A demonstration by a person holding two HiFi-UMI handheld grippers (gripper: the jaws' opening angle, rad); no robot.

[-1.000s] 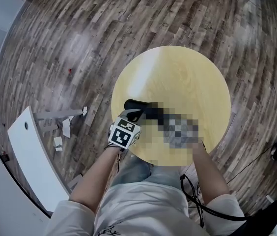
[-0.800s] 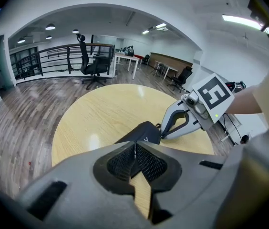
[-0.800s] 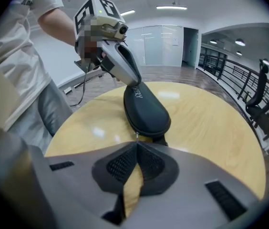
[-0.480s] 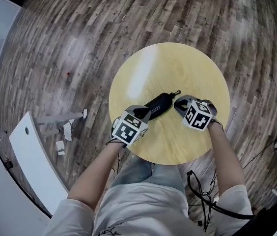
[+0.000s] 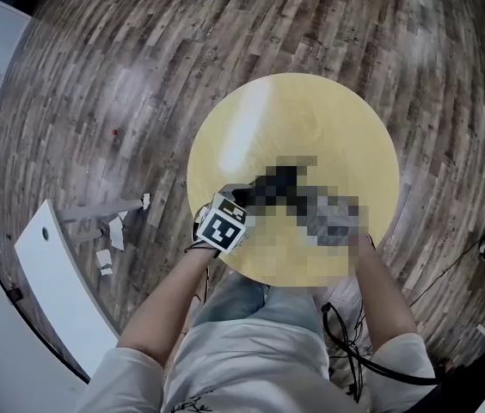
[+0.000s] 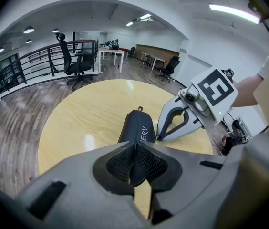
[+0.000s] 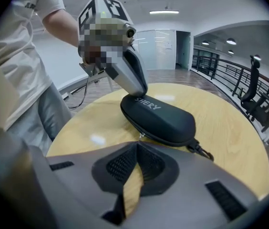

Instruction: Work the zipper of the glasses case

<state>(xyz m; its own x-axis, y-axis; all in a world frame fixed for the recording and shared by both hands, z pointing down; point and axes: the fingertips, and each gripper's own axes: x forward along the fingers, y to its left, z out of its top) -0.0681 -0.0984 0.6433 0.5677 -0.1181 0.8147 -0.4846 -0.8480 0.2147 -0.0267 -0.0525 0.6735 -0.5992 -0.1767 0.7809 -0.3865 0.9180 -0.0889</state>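
Evidently the left gripper (image 6: 134, 155) clamps one end of the black oval glasses case (image 7: 159, 118) on the round wooden table (image 7: 230, 123), steadying it while the right gripper (image 7: 135, 149) seemingly pinches its metal zipper pull (image 7: 141, 136).

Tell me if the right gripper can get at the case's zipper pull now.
Probably yes: the zipper pull sits just ahead of the right gripper, on the near side of the glasses case, nothing between. Its jaws look shut. The left gripper pins the far end.
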